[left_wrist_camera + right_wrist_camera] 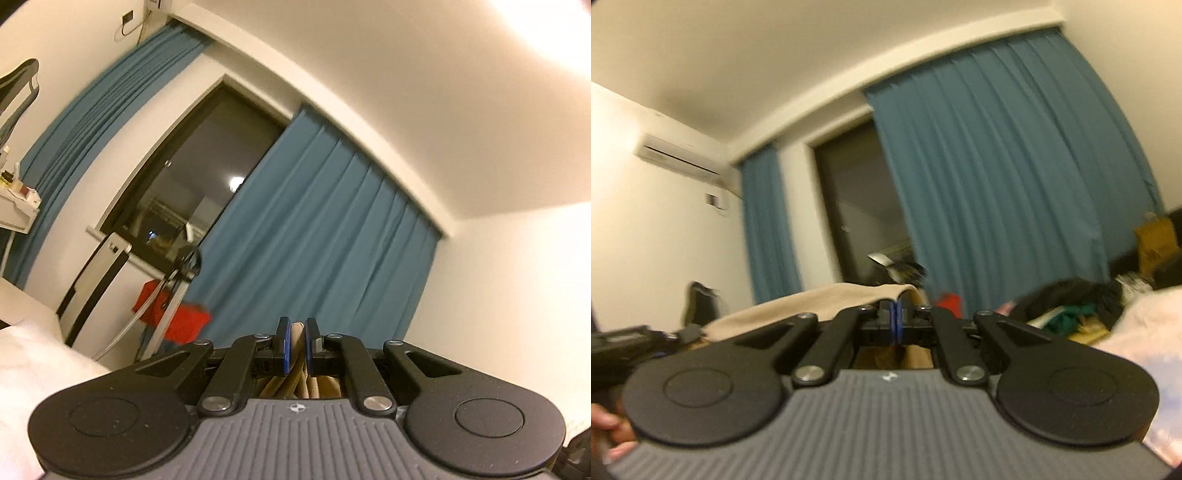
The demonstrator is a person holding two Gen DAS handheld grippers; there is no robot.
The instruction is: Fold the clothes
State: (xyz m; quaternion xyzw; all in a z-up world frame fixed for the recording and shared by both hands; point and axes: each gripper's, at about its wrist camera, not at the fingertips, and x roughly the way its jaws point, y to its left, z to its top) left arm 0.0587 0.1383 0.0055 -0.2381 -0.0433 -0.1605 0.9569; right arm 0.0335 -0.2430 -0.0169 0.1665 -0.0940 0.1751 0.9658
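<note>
Both grippers are raised and point up toward the curtains. My left gripper (pixel 298 341) is shut on a bunch of beige cloth (pixel 297 380), which shows between the blue pads and hangs down behind the linkage. My right gripper (pixel 895 321) is shut on the same beige garment (pixel 812 301); its edge stretches leftward from the pads toward the other gripper's black body (pixel 624 345) at the left edge. A hand (pixel 609 432) shows at the lower left. Most of the garment hangs out of view below.
Blue curtains (pixel 314 229) and a dark window (pixel 207 173) fill the far wall. A white bed (pixel 33 350) lies at lower left, a red item (pixel 177 317) on a rack beyond. A clothes pile (pixel 1067 306) and pink bedding (pixel 1145 332) lie at right.
</note>
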